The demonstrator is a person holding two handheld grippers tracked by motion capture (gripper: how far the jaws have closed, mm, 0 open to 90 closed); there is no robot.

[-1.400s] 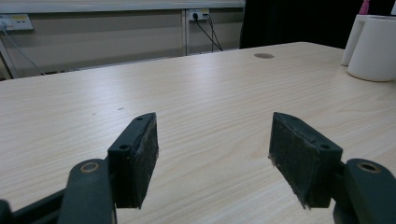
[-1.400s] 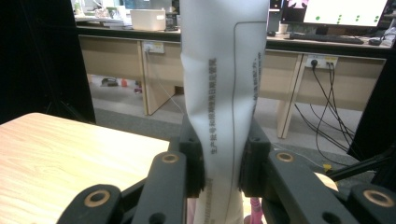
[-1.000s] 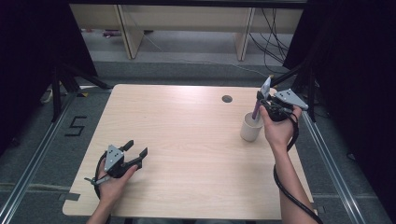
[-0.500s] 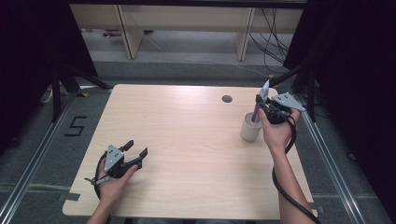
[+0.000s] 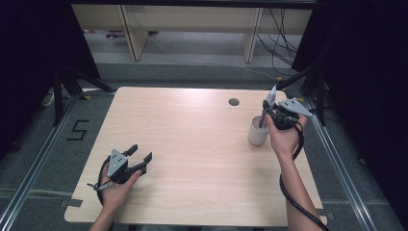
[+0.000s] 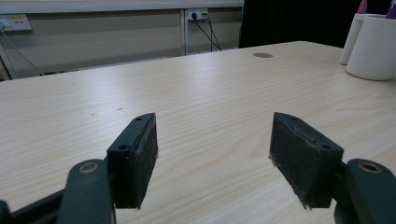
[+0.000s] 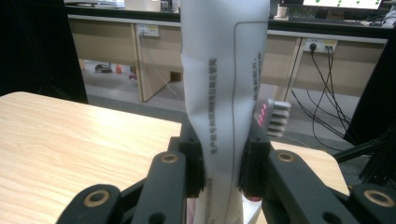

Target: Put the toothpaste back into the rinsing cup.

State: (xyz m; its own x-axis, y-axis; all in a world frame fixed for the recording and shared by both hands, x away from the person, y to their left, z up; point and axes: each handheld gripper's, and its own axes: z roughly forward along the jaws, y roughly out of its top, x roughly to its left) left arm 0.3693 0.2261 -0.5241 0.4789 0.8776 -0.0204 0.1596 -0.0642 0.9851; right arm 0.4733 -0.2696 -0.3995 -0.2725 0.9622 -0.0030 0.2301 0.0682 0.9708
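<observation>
My right gripper (image 5: 268, 111) is shut on a white tube (image 5: 272, 94) with printed text, held upright just above a white cup (image 5: 257, 134) at the table's right side. In the right gripper view the jaws (image 7: 222, 163) pinch the tube (image 7: 224, 70) at its middle, and a ribbed grey end with pink marks (image 7: 273, 119) shows behind it. Something purple (image 5: 262, 120) sticks out of the cup. My left gripper (image 5: 139, 153) rests near the front left of the table, open with nothing between its pads (image 6: 212, 154). The cup (image 6: 373, 46) stands far off to its right.
The light wooden table (image 5: 192, 144) has a round cable hole (image 5: 234, 102) near its back edge. Wooden desk legs and cables stand on the floor beyond. Metal rails run along both sides of the table. Black curtains hang left and right.
My right gripper has sunk slightly toward the cup with the tube still held. The left gripper has stayed in place.
</observation>
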